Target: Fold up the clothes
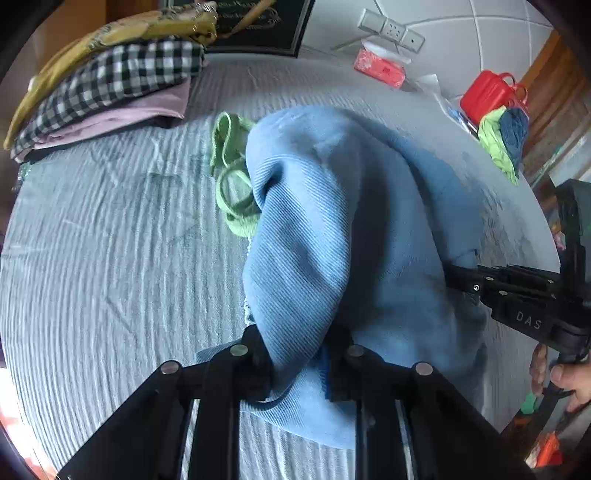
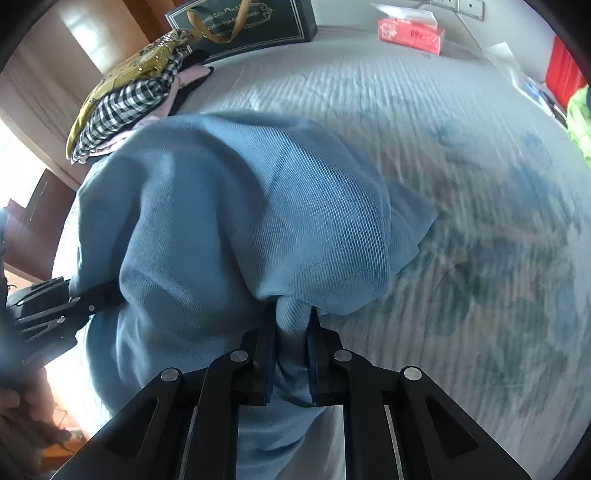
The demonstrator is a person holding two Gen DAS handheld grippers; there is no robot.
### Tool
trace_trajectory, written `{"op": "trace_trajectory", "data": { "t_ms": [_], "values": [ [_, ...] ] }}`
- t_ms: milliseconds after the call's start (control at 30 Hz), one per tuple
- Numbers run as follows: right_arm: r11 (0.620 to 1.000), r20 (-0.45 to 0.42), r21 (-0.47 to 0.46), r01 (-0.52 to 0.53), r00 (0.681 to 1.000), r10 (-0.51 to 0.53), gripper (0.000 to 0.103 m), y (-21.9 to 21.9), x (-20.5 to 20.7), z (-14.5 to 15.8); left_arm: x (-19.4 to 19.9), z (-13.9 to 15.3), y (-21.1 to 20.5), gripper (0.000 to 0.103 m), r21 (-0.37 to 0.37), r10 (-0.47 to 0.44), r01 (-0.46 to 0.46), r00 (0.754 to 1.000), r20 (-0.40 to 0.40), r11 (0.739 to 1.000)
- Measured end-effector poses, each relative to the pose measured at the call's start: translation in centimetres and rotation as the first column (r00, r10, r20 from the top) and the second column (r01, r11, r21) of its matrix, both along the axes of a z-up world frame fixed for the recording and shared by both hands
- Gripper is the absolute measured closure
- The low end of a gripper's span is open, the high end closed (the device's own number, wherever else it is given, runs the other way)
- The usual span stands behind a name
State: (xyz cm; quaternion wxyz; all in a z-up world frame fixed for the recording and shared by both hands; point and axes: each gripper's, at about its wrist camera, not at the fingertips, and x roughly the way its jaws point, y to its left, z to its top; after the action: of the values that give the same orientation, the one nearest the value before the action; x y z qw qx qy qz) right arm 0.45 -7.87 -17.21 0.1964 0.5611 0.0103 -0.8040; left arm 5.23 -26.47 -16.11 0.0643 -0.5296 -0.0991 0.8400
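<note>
A light blue ribbed garment [image 1: 332, 206] hangs bunched above the grey ribbed bed cover [image 1: 110, 258]. My left gripper [image 1: 299, 354] is shut on one bunched edge of it. My right gripper [image 2: 291, 332] is shut on another edge of the same blue garment [image 2: 229, 206]. The right gripper also shows at the right of the left wrist view [image 1: 458, 273], and the left gripper at the left of the right wrist view [image 2: 107, 295]. A small green garment [image 1: 232, 173] lies on the cover behind the blue one.
A stack of folded clothes [image 1: 110, 85], checked, pink and mustard, lies at the back left. A red tissue pack [image 1: 380, 68], a dark box [image 2: 243, 26], a red container [image 1: 487, 92] and green and blue cloths [image 1: 504, 136] are at the back.
</note>
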Motion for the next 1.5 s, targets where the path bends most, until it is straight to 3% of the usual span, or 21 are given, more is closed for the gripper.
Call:
{"op": "trace_trajectory", "data": {
  "t_ms": [133,333,467,533,600,700,800,900,967,1000,1067,1167,1233,1333,1433,1500],
  "values": [
    [0.998,-0.134,-0.034,-0.047,0.99,0.042,0.09,0.4,1.5,4.7,1.3,4.0,0.3,0.089,-0.012,0.015,-0.016,0.997,-0.077,1.0],
    [0.988,-0.301,-0.077,-0.132,0.948,0.103,0.09,0.9,3.1,11.6,2.1,9.9,0.8,0.092,-0.012,0.048,-0.051,0.981,-0.187,0.999],
    [0.979,-0.353,-0.124,-0.161,0.929,0.108,0.09,1.1,2.3,14.2,2.6,13.0,0.4,0.097,-0.006,0.077,-0.08,0.971,-0.228,0.997],
    [0.975,-0.361,-0.138,-0.174,0.926,0.114,0.09,1.1,1.7,14.8,2.2,13.1,1.1,0.097,-0.024,0.081,-0.089,0.971,-0.224,0.996],
    [0.977,-0.329,-0.135,-0.168,0.937,0.116,0.09,1.0,0.8,14.1,1.4,11.6,1.2,0.097,-0.007,0.074,-0.077,0.978,-0.193,0.997],
    [0.994,-0.259,-0.084,-0.07,0.965,0.046,0.09,1.7,-0.8,11.1,-0.3,8.4,1.3,0.097,0.033,0.049,-0.044,0.989,-0.138,0.998],
    [0.989,-0.137,-0.115,0.093,0.985,-0.108,0.09,5.5,-1.8,7.8,-2.4,5.0,2.0,0.086,0.036,0.004,-0.003,0.999,-0.037,0.999],
    [0.976,-0.063,-0.094,0.197,0.977,-0.204,0.086,8.7,-2.5,5.1,-3.5,3.2,2.4,0.061,-0.011,-0.027,0.027,1.0,-0.001,1.0],
    [0.962,0.004,-0.081,0.262,0.965,-0.263,0.079,10.6,-2.7,3.4,-3.9,2.8,2.4,0.039,-0.025,-0.035,0.035,0.999,0.013,0.999],
    [0.953,0.033,-0.078,0.294,0.956,-0.293,0.076,11.5,-2.7,2.7,-4.1,2.7,2.3,0.036,-0.024,-0.039,0.04,0.999,0.017,0.999],
    [0.936,0.067,-0.134,0.326,0.945,-0.32,0.066,12.9,-2.2,2.3,-4.6,3.7,2.4,0.034,-0.009,-0.052,0.052,0.999,-0.006,0.999],
    [0.904,0.103,-0.229,0.361,0.933,-0.346,0.059,14.4,-1.7,2.3,-5.5,5.2,2.7,0.032,0.014,-0.07,0.071,0.997,-0.042,0.997],
    [0.894,0.12,-0.258,0.367,0.93,-0.347,0.054,14.8,-1.7,2.2,-6.5,5.7,3.7,0.018,0.0,-0.092,0.093,0.994,-0.061,0.996],
    [0.892,0.147,-0.257,0.372,0.927,-0.344,0.054,14.5,-2.3,1.4,-8.3,3.3,5.0,0.015,-0.023,-0.118,0.118,0.993,-0.003,0.993],
    [0.892,0.169,-0.25,0.377,0.924,-0.343,0.054,14.0,-3.1,0.5,-9.6,-0.4,5.9,0.015,0.049,-0.125,0.121,0.987,0.097,0.991],
    [0.896,0.173,-0.246,0.369,0.926,-0.335,0.054,13.2,-4.1,-0.3,-9.9,-1.9,6.8,0.014,0.063,-0.136,0.13,0.984,0.111,0.99]
  ]
}}
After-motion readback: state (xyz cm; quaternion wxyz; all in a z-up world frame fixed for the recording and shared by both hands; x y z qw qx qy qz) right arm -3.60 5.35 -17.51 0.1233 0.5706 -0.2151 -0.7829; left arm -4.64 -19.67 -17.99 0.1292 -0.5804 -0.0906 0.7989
